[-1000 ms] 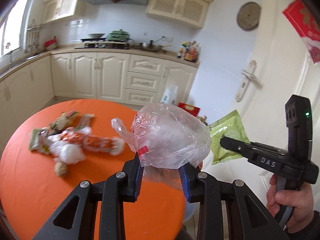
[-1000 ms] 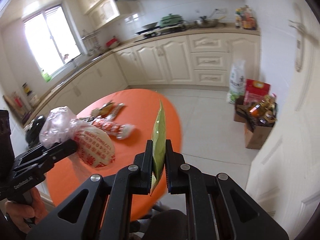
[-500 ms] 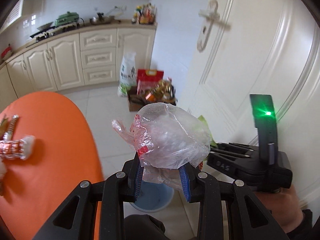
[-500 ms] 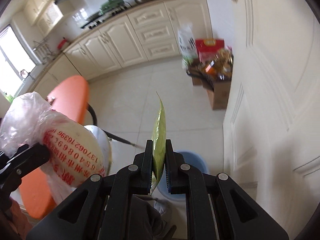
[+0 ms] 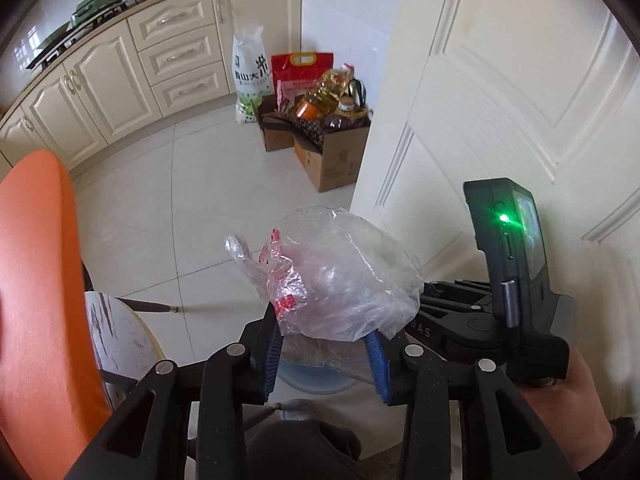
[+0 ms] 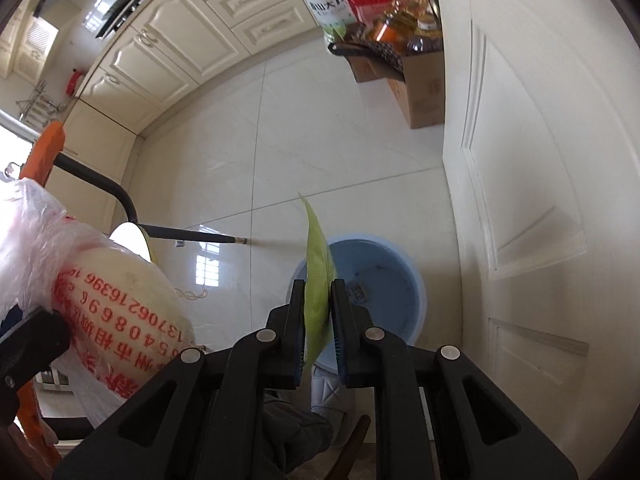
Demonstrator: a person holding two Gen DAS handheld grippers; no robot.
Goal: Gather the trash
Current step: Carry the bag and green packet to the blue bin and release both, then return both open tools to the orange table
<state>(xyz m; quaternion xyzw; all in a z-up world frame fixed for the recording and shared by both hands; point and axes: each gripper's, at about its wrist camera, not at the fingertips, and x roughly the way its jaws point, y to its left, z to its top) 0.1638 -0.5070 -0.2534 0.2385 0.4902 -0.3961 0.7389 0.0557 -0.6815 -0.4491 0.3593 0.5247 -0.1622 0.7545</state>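
Trash: we hold both pieces above the blue bin.
Left gripper: jaws have just been opening, plastic bag between them.
Right gripper: clamped on green packet.

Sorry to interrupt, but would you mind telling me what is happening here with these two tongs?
A person is collecting trash with tongs in each hand. The left tongs carry a crumpled clear plastic bag; their jaws have just been opening with the bag between them. The right tongs pinch a flat green wrapper. Both point down over a blue bin on the floor beside the white door. Nothing has dropped in yet.
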